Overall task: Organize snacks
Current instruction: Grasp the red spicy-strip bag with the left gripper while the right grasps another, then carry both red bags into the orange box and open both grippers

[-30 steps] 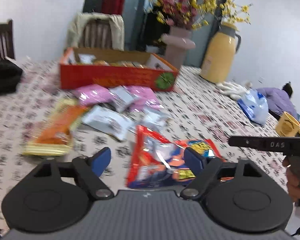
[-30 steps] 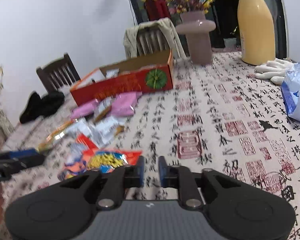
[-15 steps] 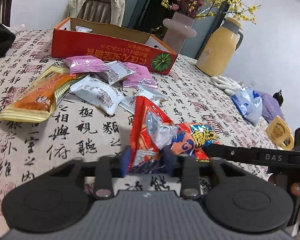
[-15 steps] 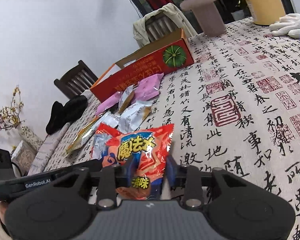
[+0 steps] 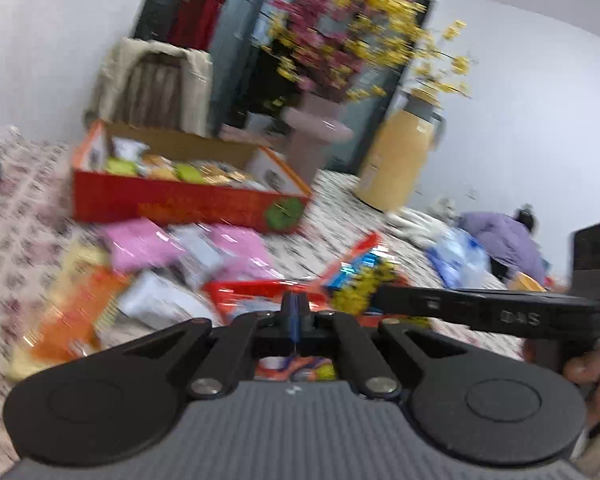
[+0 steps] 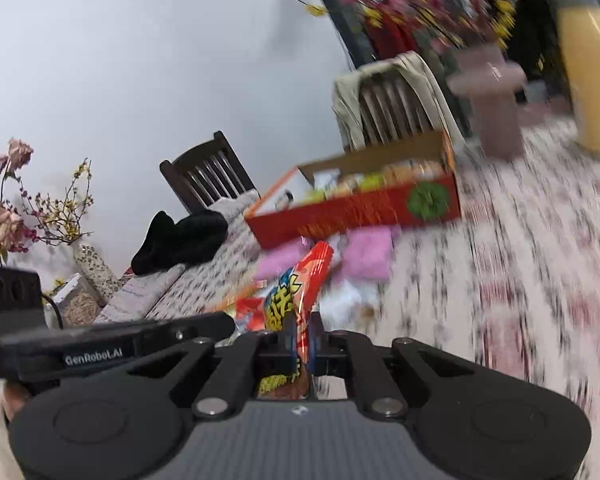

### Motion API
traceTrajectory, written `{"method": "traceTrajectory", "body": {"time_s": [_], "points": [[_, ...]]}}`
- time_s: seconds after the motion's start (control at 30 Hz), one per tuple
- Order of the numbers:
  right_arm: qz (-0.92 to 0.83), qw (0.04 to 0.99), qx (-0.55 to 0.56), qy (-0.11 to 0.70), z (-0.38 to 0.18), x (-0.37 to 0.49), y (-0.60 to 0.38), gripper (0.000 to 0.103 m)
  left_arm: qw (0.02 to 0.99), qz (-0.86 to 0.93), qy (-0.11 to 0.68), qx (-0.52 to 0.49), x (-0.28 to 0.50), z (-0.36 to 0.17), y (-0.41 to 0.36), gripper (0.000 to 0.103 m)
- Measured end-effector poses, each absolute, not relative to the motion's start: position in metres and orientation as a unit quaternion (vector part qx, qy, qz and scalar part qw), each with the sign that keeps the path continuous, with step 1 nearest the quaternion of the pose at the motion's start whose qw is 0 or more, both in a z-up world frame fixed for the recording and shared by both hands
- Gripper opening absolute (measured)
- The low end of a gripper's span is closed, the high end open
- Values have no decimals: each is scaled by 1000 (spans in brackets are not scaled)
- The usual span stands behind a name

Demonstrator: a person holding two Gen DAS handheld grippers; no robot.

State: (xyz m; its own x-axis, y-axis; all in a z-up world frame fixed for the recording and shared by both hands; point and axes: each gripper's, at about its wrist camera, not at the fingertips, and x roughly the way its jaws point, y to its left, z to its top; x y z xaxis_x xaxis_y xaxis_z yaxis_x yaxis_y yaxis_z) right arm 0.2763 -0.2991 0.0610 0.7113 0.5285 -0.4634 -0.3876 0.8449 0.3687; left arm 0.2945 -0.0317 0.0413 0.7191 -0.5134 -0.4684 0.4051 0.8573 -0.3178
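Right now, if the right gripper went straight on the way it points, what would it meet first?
Probably the pink packets on the table, then the red box; blur leaves depth unsure. The right gripper carries the red snack bag.

Snack packets (image 5: 148,248) motion-blurred, unreadable

Both wrist cameras look closely forward, sharing the red box (image 5: 188,200).

**Readable text in the two wrist views**

"GenRoboLAI" stands in white on the left gripper's (image 6: 204,330) black side bar, at eight o'clock in the right wrist view. "DAS" marks the right gripper's (image 5: 396,300) bar, at four o'clock in the left wrist view. Snack bag (image 6: 296,296) lettering is blurred.
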Motion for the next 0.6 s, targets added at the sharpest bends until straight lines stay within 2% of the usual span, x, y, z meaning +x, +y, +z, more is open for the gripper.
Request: {"method": "traceTrajectory", "body": {"time_s": [0.07,0.13,0.2,0.3,0.4,0.43,0.47,0.6], "points": [[246,918,108,292,61,290,-296,5,917,-241,300,-102,307,31,-23,5],[233,914,106,316,47,306,-300,5,910,-234,328,-102,317,14,-22,13],[211,907,118,345,28,319,-309,5,903,-231,348,-99,321,0,-25,54],[188,900,134,371,5,329,-321,6,898,-246,351,-99,323,-11,-34,65],[190,898,139,372,-3,329,-327,6,890,-257,361,-108,334,-19,-43,63],[192,898,138,372,-3,329,-328,6,882,-264,374,-115,339,-23,-46,60],[193,898,137,371,-4,329,-329,6,874,-272,383,-123,340,-26,-50,49],[194,897,145,370,-8,331,-332,7,863,-280,388,-160,340,-32,-48,40]]}}
